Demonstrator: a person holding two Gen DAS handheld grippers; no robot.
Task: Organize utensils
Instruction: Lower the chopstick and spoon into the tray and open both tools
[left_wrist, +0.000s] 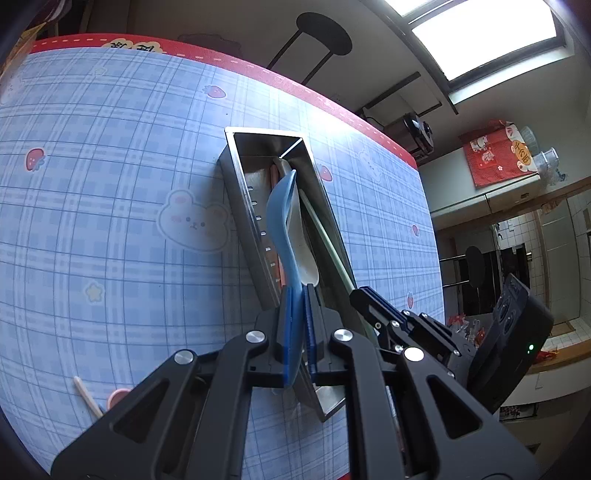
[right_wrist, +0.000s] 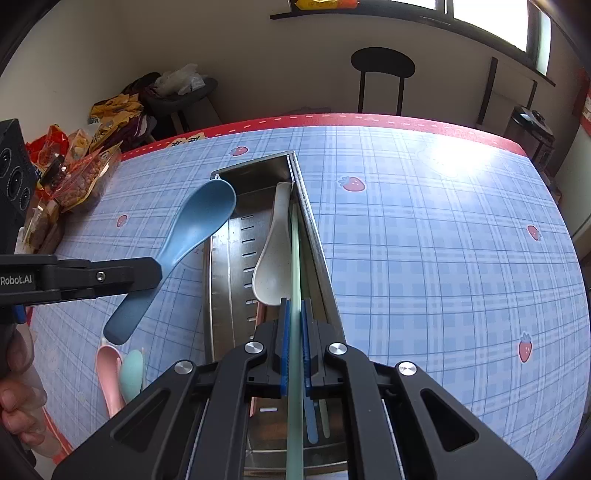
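Observation:
A long steel tray (left_wrist: 236, 155) lies on the blue checked tablecloth, with a white spoon (left_wrist: 309, 258) inside it. My left gripper (left_wrist: 298, 295) is shut on the handle of a blue spoon (left_wrist: 284, 206). In the right wrist view that blue spoon (right_wrist: 199, 225) is held over the steel tray's (right_wrist: 218, 295) left far corner by the left gripper (right_wrist: 159, 275). My right gripper (right_wrist: 294, 302) is shut on a pale green chopstick (right_wrist: 295, 254), which lies along the tray's right wall beside the white spoon (right_wrist: 273, 251). The right gripper (left_wrist: 356, 295) shows beside the tray.
A pink spoon (right_wrist: 107, 373) and a mint spoon (right_wrist: 132, 373) lie on the cloth left of the tray. Under my right gripper lies a blue chopstick (right_wrist: 311, 421). Snack packets (right_wrist: 81, 162) crowd the table's far left corner. A black stool (right_wrist: 382, 62) stands behind the table.

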